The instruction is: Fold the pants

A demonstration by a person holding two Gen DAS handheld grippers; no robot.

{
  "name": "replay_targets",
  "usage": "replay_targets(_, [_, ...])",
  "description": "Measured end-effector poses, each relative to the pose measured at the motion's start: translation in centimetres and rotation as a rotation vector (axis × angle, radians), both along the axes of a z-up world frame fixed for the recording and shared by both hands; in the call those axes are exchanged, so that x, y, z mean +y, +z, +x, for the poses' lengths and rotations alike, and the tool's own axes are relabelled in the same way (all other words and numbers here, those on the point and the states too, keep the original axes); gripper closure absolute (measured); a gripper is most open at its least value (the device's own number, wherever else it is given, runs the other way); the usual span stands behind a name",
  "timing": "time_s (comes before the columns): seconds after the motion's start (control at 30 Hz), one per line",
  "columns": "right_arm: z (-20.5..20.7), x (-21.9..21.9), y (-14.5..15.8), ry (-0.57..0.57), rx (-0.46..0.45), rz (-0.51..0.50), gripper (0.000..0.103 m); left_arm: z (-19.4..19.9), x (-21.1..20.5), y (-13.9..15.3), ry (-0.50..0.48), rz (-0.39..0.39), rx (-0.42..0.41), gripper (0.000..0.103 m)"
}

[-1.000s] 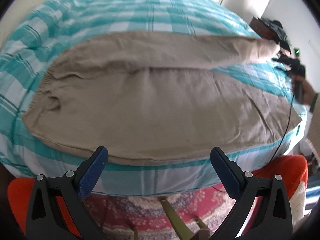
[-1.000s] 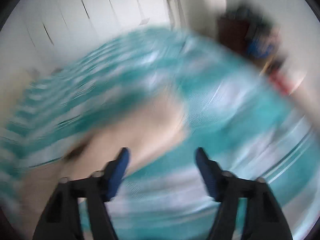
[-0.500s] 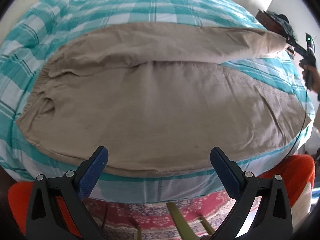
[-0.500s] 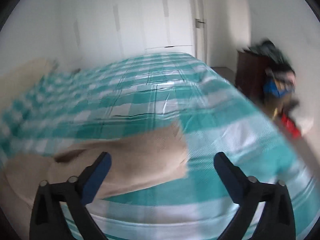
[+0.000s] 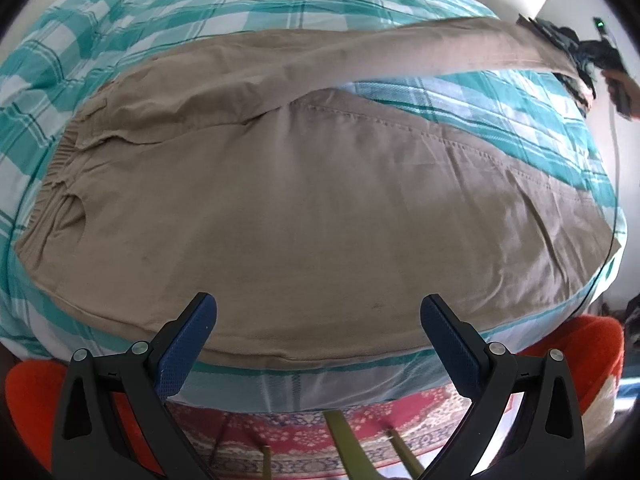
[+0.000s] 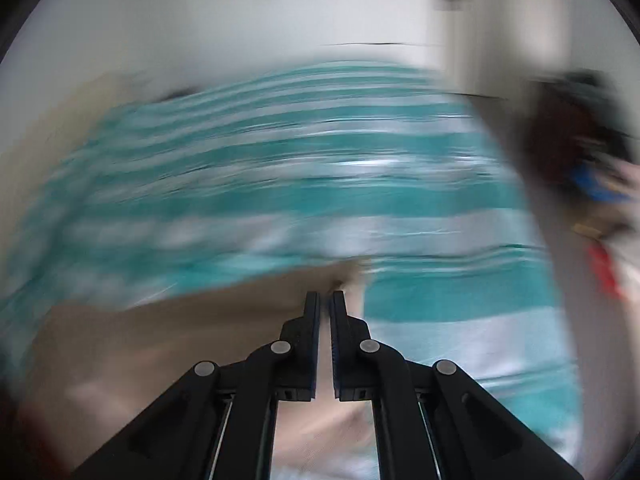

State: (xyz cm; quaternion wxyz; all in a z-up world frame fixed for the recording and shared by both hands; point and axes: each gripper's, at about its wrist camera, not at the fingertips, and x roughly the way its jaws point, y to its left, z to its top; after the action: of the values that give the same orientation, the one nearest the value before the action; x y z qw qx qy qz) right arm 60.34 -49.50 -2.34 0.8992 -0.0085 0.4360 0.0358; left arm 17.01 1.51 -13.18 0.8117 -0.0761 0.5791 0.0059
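The right gripper (image 6: 325, 298) is pinched shut on the far leg's cuff (image 5: 532, 46), which is held lifted off the checked bedspread (image 5: 200, 8). The left gripper (image 5: 318, 320) is spread wide, empty (just beside the near hem). The pants (image 5: 280, 208) are spread flat; lengthwise folding is barely started, no fold laid.

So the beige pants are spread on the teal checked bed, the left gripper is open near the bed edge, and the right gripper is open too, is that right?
Not quite. The right gripper is shut on the pants, at the far leg's cuff, as the right wrist view shows. The rest holds: the pants lie on the teal checked bed, and the left gripper is open near the bed edge.
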Motion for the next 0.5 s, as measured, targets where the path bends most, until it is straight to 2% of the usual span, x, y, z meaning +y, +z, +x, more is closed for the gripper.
replay_targets(0.03, [0.7, -0.4, -0.6, -0.100, 0.015, -0.054, 0.080, -0.2, 0.1, 0.2, -0.001, 0.003, -0.008, 0.001])
replay_targets(0.07, [1.2, -0.8, -2.0, -0.151, 0.074, -0.052, 0.051, -0.3, 0.1, 0.3, -0.002, 0.007, -0.016, 0.001])
replay_targets(0.1, [1.2, -0.7, -2.9, -0.171, 0.097, -0.051, 0.042, -0.5, 0.2, 0.4, -0.002, 0.013, -0.024, 0.001])
replay_targets(0.13, [0.7, -0.6, -3.7, -0.189, 0.092, -0.052, 0.040, -0.6, 0.4, 0.4, -0.001, 0.018, -0.027, 0.001])
replay_targets(0.23, [-2.8, -0.5, -6.9, -0.224, 0.099, 0.072, 0.040, -0.6, 0.8, 0.0, 0.012, 0.004, -0.016, 0.001])
replay_targets(0.3, [-6.5, -0.9, -10.3, -0.263, 0.139, 0.227, 0.040, -0.5, 1.0, -0.3, 0.022, -0.012, -0.009, 0.001])
replay_targets(0.33, [-7.6, -1.6, -11.4, -0.280, 0.151, 0.263, 0.040, -0.6, 1.0, -0.3, 0.021, -0.018, -0.009, 0.001])
replay_targets(0.4, [-11.0, -2.1, -14.8, -0.336, 0.187, 0.427, 0.040, -0.5, 0.8, -0.2, 0.015, -0.016, -0.014, 0.001])
replay_targets(0.5, [-14.0, -2.7, -19.3, -0.460, 0.223, 0.601, 0.041, -0.5, 0.3, -0.3, 0.002, -0.011, -0.012, 0.001])
